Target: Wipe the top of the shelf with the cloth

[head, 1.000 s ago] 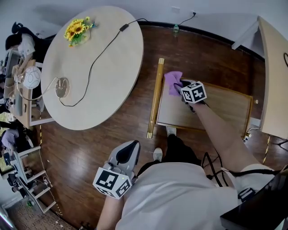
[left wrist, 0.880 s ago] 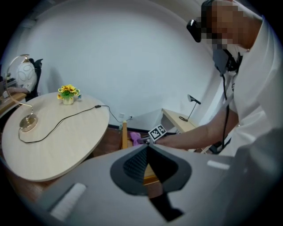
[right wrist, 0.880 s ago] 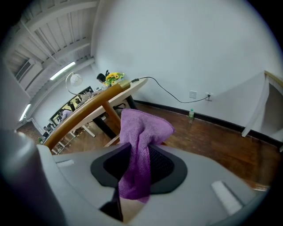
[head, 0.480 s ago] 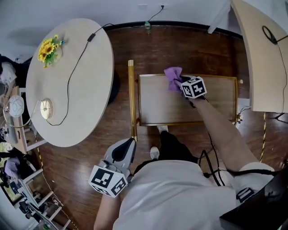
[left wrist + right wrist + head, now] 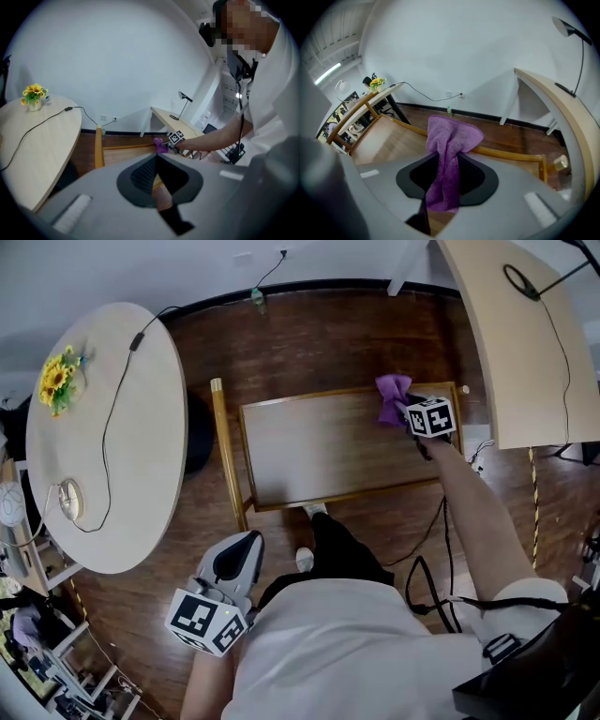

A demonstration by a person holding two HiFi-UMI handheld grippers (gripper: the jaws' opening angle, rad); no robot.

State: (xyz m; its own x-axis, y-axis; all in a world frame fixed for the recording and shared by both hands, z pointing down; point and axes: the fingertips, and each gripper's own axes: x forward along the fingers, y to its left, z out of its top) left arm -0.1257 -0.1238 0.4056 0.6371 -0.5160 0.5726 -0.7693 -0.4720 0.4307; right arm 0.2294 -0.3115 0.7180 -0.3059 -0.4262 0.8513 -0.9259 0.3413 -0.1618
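Note:
The shelf top point(image 5: 328, 451) is a pale wooden panel with a gold rim, in the middle of the head view. My right gripper point(image 5: 409, 412) is at its far right corner, shut on a purple cloth point(image 5: 392, 397) that rests on the wood there. In the right gripper view the cloth point(image 5: 447, 150) hangs bunched between the jaws, above the shelf top point(image 5: 389, 140) and its rim point(image 5: 506, 153). My left gripper point(image 5: 236, 561) is held low near my body, away from the shelf, shut on nothing. Its own view shows the cloth point(image 5: 161, 145) far off.
A round table point(image 5: 103, 456) with yellow flowers point(image 5: 56, 382) and a black cable stands left of the shelf. A curved desk point(image 5: 525, 343) is at the upper right. My shoe point(image 5: 305, 559) is by the shelf's near edge. Cables point(image 5: 422, 568) lie on the dark wooden floor.
My right gripper has slid the cloth along the shelf's far edge, from the left corner to the right corner. The left gripper has stayed low by my body.

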